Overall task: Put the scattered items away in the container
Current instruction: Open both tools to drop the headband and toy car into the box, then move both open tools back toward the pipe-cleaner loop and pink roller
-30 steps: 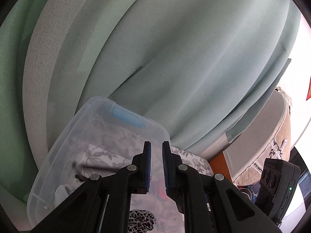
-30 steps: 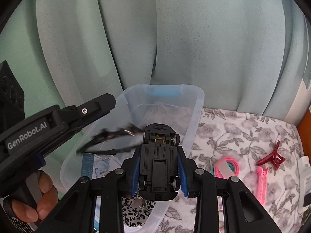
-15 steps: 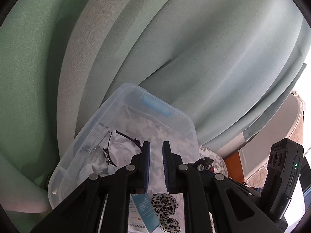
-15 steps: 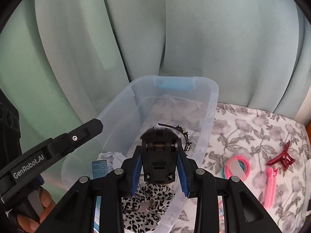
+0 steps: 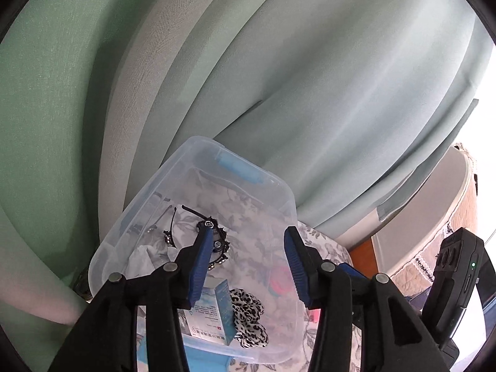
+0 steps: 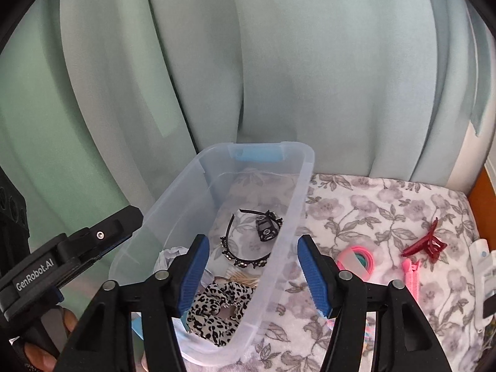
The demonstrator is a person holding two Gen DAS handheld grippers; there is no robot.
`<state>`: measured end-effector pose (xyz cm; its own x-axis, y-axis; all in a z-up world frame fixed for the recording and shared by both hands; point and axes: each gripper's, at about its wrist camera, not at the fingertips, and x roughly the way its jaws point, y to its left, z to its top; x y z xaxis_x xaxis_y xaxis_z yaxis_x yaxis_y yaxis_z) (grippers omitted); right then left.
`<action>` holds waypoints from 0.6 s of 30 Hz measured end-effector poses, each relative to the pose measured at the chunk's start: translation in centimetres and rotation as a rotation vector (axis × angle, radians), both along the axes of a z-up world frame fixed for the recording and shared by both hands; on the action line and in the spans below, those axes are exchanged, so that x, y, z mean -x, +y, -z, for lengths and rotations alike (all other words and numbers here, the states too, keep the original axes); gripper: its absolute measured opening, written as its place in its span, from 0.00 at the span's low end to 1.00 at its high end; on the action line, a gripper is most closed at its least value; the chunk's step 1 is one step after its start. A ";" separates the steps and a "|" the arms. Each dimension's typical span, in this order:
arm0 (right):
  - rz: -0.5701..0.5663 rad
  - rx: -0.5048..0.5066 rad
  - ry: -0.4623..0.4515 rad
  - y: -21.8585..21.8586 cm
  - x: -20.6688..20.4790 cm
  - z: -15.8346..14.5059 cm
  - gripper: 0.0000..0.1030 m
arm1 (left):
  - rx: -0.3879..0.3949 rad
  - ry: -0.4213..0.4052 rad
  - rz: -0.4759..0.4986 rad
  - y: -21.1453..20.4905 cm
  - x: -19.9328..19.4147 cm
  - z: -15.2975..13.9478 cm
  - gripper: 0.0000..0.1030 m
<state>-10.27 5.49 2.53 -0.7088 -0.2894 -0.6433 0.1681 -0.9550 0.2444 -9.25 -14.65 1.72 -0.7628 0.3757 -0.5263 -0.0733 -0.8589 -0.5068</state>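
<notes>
A clear plastic bin [image 6: 305, 167] with a blue handle stands on the floral cloth. Inside lie a black toy car [image 6: 266, 228], a black studded headband [image 6: 245, 255], a leopard scrunchie [image 6: 217, 308], cotton swabs and a small blue box [image 5: 217, 313]. My right gripper [image 6: 251, 274] is open and empty above the bin's right wall. My left gripper [image 5: 248, 263] is open and empty over the bin [image 5: 288, 198], above the headband [image 5: 217, 241] and scrunchie [image 5: 248, 316]. Outside the bin lie pink and teal hair ties [image 6: 358, 259], a red claw clip [image 6: 424, 243] and a pink clip [image 6: 410, 279].
Pale green curtains [image 6: 279, 62] hang close behind the bin. A white object [image 6: 483, 266] lies at the cloth's right edge by an orange wooden edge [image 6: 482, 204]. The left gripper's body [image 6: 62, 257] and hand show at the left of the right wrist view.
My right gripper opened and the toy car dropped into the bin beside the headband. My left gripper opened too, with the headband lying in the bin.
</notes>
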 end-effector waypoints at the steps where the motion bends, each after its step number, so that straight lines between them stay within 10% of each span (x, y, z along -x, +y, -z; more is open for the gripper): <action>1: 0.017 0.007 -0.002 0.7 -0.4 -0.1 0.61 | 0.004 0.002 0.001 0.3 -0.3 -0.2 0.47; 18: 0.229 0.054 0.085 11.6 -8.2 -1.2 0.63 | 0.127 0.049 0.119 9.5 -4.3 -4.2 0.47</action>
